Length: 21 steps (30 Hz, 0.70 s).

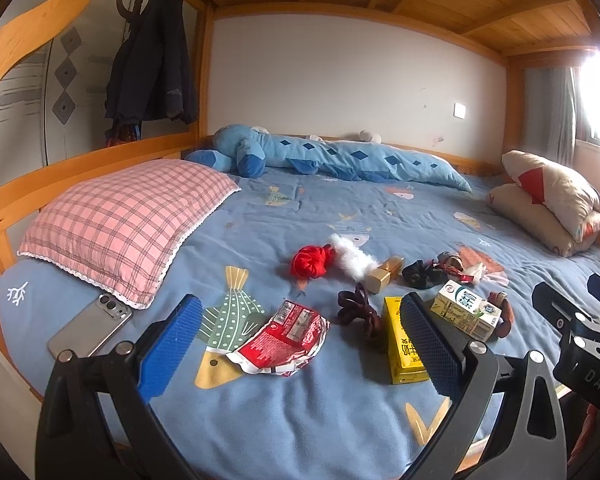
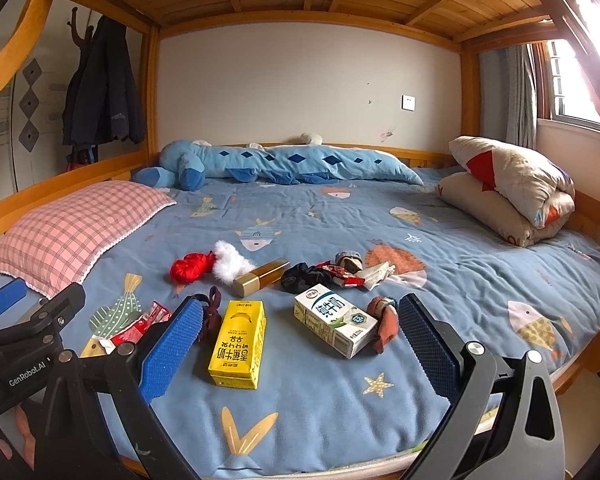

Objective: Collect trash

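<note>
Left gripper (image 1: 300,344) jaws wide apart, empty, low centre of left view above blue bedspread (image 1: 300,420). Red wrapper (image 1: 284,338) flat between its fingers. Yellow carton (image 1: 402,346) just behind right finger; white carton (image 1: 466,310) right of that. Right gripper (image 2: 300,348) also spread wide, holding nothing; yellow carton (image 2: 238,344) and white carton (image 2: 334,320) lie between its fingers. Small wrappers (image 2: 346,270) mid-frame, beside black scrunchie (image 2: 304,276). Phone (image 1: 90,326) lower left by pink pillow (image 1: 128,224).

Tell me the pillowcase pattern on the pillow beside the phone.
Pink plaid pillow with white lace trim, clearest in the left wrist view.
</note>
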### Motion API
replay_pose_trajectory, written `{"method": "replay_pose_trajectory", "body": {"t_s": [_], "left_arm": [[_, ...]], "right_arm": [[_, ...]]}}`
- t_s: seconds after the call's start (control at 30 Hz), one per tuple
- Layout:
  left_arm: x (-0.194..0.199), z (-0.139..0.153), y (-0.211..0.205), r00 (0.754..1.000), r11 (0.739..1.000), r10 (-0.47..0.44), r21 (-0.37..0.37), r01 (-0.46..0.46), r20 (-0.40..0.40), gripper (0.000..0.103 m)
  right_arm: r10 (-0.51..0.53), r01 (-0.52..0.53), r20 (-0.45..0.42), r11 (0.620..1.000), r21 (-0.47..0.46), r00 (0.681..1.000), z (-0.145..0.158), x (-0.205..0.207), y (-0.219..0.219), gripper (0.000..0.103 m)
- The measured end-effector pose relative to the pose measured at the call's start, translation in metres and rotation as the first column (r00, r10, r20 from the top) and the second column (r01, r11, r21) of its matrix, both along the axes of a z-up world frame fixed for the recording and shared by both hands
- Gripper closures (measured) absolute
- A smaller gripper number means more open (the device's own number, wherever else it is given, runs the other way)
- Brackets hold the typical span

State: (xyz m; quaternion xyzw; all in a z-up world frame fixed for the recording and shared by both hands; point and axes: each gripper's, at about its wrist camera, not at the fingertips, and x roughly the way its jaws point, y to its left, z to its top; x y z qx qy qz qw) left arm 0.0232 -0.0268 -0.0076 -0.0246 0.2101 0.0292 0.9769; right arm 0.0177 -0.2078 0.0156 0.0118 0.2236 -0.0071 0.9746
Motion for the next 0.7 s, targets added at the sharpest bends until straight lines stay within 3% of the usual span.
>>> {"method": "replay_pose_trajectory", "body": {"t_s": [0.47,0.7], "left_arm": [[0.030,-0.027,0.004,0.995,1.000,0.003,0.012,-0.002,-0.103,0.004],[0.058,-0.053,0.015,0.980,1.000,0.003,-0.007,-0.004,-0.201,0.004]], "right_arm": [[0.045,-0.045,-0.084,0.999,0.009,0.995,-0.025,0.021,0.013,0.008],[0.060,-0.059,-0.122,0.998,0.010,0.991,-0.037,0.032,0.020,0.008]]}}
